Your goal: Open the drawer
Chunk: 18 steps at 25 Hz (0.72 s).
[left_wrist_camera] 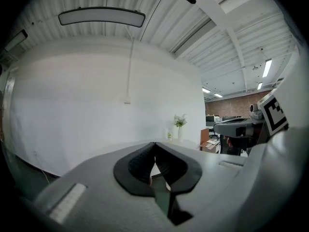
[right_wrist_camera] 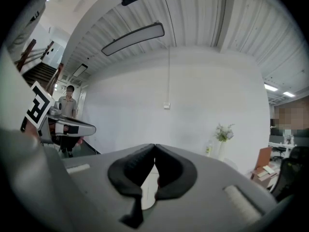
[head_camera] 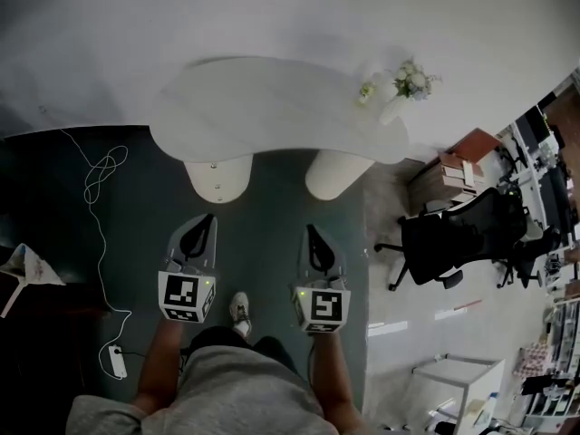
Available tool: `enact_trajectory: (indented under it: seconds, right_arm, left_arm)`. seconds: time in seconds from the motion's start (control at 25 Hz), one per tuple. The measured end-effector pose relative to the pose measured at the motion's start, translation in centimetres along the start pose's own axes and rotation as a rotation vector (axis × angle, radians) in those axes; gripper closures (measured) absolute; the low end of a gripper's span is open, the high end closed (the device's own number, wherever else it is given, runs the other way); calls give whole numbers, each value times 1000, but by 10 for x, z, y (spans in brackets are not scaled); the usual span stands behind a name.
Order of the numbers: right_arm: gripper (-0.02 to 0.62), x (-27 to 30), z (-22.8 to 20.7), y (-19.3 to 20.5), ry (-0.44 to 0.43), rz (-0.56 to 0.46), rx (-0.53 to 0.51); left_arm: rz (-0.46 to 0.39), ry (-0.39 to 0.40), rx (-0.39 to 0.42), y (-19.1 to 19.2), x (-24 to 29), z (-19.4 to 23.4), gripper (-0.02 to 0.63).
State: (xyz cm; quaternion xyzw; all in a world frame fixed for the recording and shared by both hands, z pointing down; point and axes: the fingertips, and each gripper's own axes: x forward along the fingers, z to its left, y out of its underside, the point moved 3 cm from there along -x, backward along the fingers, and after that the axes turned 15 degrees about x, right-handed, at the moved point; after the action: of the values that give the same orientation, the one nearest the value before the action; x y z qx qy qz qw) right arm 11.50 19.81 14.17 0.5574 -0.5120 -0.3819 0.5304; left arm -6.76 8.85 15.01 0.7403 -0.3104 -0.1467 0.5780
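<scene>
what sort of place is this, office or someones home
Most likely an open-plan office: a black swivel office chair on castors, rows of desks with dark monitors at the right, and a curved white table with a vase of pale flowers.

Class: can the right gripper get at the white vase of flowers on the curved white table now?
Probably not: the right gripper hangs over dark floor short of the curved white table, and the white vase of flowers stands at its far right end. Nothing blocks the way.

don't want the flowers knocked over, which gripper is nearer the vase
Right. The right gripper is short of the table, a little left of the vase; the left gripper is beside it, farther left.
</scene>
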Motion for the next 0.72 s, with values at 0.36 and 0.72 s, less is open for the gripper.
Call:
enact_trajectory:
  seconds: [0.36, 0.72]
  right_arm:
    - [592, 70, 2, -2, -80, 37, -16]
    - [592, 127, 24, 3, -228, 64, -22]
  left_arm:
    - [35, -83, -22, 12, 33, 38, 595]
    - [95, -209, -61, 33, 38, 65, 595]
